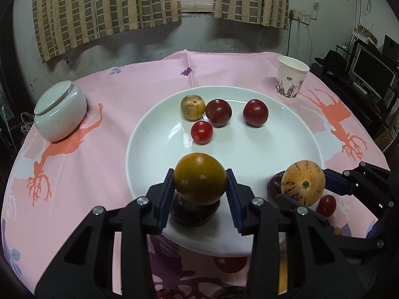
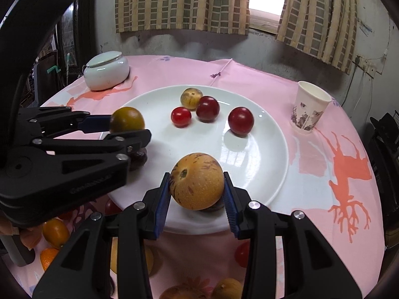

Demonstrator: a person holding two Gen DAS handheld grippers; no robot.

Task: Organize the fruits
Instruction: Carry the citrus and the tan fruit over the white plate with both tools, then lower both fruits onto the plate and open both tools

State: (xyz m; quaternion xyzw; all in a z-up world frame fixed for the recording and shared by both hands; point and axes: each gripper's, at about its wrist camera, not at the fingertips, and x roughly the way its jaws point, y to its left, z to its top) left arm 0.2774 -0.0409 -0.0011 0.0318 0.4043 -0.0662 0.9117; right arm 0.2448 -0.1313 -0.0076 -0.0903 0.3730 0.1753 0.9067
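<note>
The left claw (image 1: 200, 186) is pinching an orange-green tomato (image 1: 200, 178) between its pads, over the white plate's (image 1: 286, 134) near rim. The right claw (image 2: 197, 194) is gripping a speckled yellow fruit (image 2: 197, 181) likewise, just above the same plate.

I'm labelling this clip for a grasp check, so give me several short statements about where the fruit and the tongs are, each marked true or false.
1. The left tongs hold a round olive-orange fruit. True.
2. The right tongs are empty. False: they grip a tan, purple-streaked round fruit.
3. Four small fruits lie at the far side of the round white plate. True: one yellowish, three red.
4. The white paper cup stands on the plate. False: it stands on the pink patterned tablecloth, beside the plate.
5. The white lidded ceramic jar is open. False: its lid is on.
</note>
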